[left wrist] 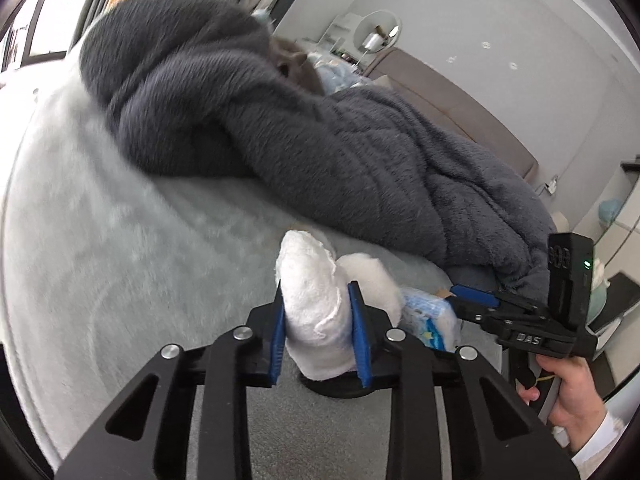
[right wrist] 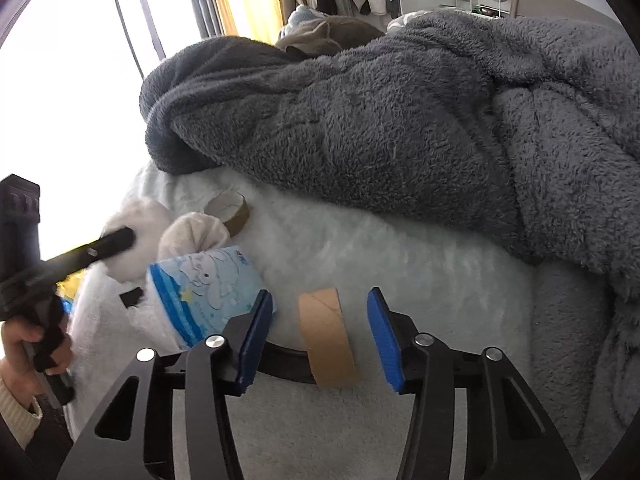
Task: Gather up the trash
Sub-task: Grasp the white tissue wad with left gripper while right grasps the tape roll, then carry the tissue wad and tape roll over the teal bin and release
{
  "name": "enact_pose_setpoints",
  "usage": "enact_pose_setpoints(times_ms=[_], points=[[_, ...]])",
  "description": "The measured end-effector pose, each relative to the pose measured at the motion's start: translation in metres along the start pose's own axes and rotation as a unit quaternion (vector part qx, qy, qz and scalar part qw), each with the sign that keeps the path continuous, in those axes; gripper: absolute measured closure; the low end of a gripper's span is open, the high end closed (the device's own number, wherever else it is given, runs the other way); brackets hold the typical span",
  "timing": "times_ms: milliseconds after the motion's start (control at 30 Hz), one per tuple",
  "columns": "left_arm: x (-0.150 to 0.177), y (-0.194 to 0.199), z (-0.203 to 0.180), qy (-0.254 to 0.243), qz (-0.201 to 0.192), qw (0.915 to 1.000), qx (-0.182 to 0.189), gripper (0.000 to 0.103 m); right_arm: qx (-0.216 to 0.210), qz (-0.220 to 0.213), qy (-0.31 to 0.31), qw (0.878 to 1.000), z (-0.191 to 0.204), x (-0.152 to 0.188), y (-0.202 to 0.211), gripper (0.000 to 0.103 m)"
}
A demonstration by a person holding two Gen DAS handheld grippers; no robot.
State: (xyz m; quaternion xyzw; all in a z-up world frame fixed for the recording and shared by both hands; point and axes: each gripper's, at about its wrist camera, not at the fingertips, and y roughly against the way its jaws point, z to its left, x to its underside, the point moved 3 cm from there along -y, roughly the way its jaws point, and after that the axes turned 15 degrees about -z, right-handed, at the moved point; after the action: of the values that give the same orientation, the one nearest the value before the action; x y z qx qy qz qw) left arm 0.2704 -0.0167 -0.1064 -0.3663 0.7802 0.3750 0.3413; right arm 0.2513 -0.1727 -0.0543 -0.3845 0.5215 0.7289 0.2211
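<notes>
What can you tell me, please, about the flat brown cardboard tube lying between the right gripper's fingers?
The cardboard tube is plain brown, a spiral seam faint on its face, and looks squashed almost flat. It lies on the pale fluffy bedspread, its long axis running away from the camera. The right gripper is open and straddles it; neither blue pad touches it. The blue cartoon tissue pack sits to its left, apart.

Blown-out window (right wrist: 60, 100) daylight, motion blur, heavy fisheye edges.

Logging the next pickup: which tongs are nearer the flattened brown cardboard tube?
Right. The right tongs stand open with the flattened brown cardboard tube lying between their fingers. The left tongs are off to its left, shut on a white tissue wad.
</notes>
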Motion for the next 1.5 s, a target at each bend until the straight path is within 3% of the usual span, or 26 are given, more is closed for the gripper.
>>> enact_pose_setpoints(times_ms=[367,533,767,933,1500], points=[[-0.013,0.019,0.002,-0.016,-0.022,0.9996,-0.002,0.072,0.027,0.021,0.042,0.999,0.012,0.002,-0.014,0.081],[-0.017,0.029,0.011,-0.019,-0.023,0.9995,-0.011,0.072,0.054,0.02,0.064,0.996,0.018,-0.003,-0.015,0.082],[-0.019,0.041,0.024,-0.036,-0.011,0.9985,-0.039,0.072,0.084,-0.022,0.073,0.994,0.028,-0.024,-0.004,0.082],[-0.021,0.054,0.035,-0.047,-0.008,0.9974,-0.055,0.072,0.075,-0.05,0.072,0.993,0.046,-0.04,0.002,0.082],[-0.039,0.115,0.093,-0.054,-0.013,0.9903,-0.128,0.072,0.015,-0.083,0.088,0.993,0.141,-0.071,-0.003,0.082]])
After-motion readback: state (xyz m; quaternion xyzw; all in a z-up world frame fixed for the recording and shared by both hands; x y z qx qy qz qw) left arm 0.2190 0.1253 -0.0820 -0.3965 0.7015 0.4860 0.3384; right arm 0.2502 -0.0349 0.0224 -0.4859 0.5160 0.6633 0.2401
